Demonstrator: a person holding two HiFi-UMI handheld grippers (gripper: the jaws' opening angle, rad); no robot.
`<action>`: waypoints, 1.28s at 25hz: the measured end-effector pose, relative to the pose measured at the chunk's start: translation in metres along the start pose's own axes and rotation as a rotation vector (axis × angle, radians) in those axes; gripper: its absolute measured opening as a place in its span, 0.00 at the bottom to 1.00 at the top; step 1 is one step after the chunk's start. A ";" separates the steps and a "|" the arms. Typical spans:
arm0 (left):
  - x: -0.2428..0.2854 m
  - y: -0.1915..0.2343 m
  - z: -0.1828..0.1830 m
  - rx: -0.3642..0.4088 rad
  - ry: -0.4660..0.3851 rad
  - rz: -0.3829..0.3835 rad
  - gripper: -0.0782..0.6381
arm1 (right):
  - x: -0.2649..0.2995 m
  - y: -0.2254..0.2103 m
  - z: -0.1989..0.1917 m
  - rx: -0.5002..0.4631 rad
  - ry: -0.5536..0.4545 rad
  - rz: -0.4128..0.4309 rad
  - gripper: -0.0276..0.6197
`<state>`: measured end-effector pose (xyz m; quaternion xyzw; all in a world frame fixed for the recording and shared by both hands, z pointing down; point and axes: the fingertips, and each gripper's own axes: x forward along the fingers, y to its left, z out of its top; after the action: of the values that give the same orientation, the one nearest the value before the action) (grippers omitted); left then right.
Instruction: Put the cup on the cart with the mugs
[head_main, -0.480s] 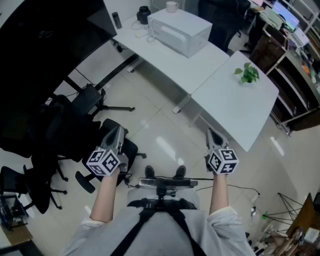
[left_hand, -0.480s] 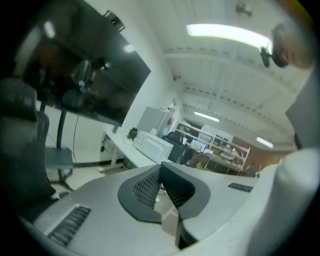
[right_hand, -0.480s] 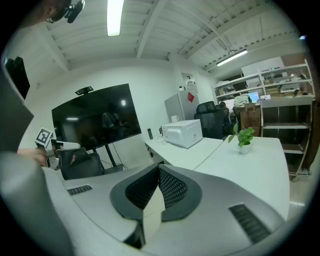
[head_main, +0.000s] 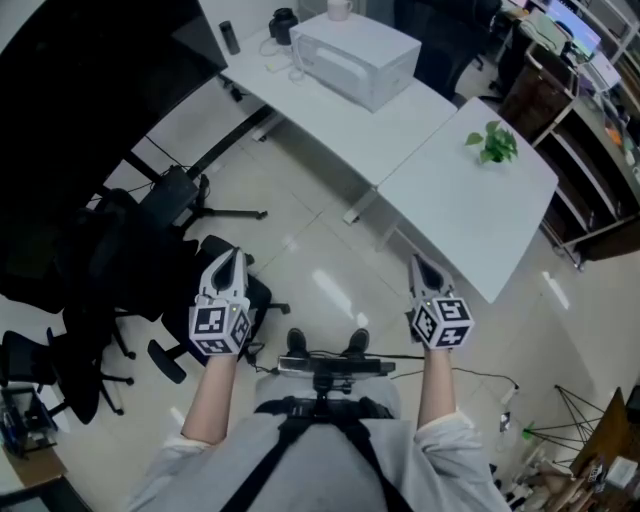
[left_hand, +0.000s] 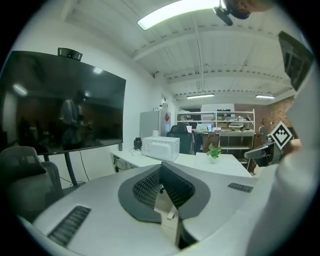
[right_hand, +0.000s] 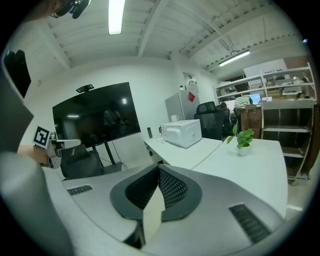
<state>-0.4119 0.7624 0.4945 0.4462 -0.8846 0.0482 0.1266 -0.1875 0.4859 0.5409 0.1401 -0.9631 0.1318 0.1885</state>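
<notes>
A white cup (head_main: 338, 8) stands on top of a white microwave (head_main: 355, 55) at the far end of the white desk (head_main: 400, 125); the same cup (right_hand: 173, 118) shows small in the right gripper view. My left gripper (head_main: 228, 260) is held over the floor beside a black chair, its jaws shut with nothing between them. My right gripper (head_main: 417, 264) hangs just short of the desk's near corner, also shut and empty. In both gripper views the ribbed pads meet, left gripper (left_hand: 161, 169) and right gripper (right_hand: 158, 171). I see no cart with mugs.
A small potted plant (head_main: 492, 145) sits on the near desk section. Black office chairs (head_main: 110, 250) crowd the left under a big dark screen (head_main: 60, 100). A dark kettle (head_main: 283, 25) and a bottle (head_main: 229, 38) stand beside the microwave. Shelving (head_main: 590, 120) lines the right.
The left gripper has turned slightly, so its marker cube faces the camera more squarely. The desk and microwave sit a little higher in the head view. The right gripper is almost unmoved.
</notes>
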 end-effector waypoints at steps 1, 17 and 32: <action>0.002 -0.004 -0.002 -0.005 0.005 -0.004 0.11 | -0.001 -0.002 0.001 0.001 -0.003 0.008 0.02; 0.033 -0.063 0.008 -0.028 0.016 -0.068 0.11 | 0.024 -0.027 0.034 -0.042 -0.022 0.152 0.02; 0.171 0.017 0.041 -0.052 0.003 -0.159 0.11 | 0.164 -0.012 0.106 -0.062 -0.032 0.115 0.02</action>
<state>-0.5308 0.6315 0.5013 0.5115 -0.8471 0.0155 0.1431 -0.3644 0.4064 0.5139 0.0807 -0.9760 0.1101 0.1696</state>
